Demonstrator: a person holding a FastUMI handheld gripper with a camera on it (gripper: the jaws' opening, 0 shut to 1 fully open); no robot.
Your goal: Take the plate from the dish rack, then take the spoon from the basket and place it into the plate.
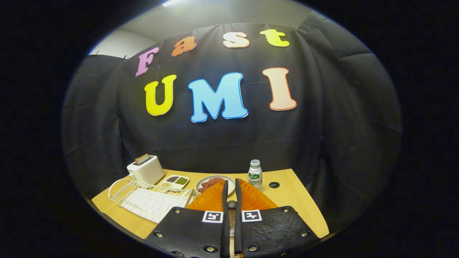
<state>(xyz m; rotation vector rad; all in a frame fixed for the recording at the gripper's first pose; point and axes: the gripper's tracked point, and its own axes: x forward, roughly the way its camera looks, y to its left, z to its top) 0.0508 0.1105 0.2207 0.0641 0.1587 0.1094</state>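
Observation:
An orange ribbed plate (251, 199) lies low and close, right under my fingers, showing on both sides of them. My gripper (231, 181) has its fingers almost together, with only a thin gap. In that gap sits a small dark rounded piece (232, 205), which looks like part of the spoon pinched by both fingers; the rest of it is hidden. The white wire dish rack (150, 200) stands to the left of the fingers with nothing in it.
On the wooden table (297, 208), beyond the rack, stand a white toaster (146, 170) and a small divided dish of seeds (174, 181). Just past the fingertips are a white plate of red food (215, 182) and a small bottle (255, 175).

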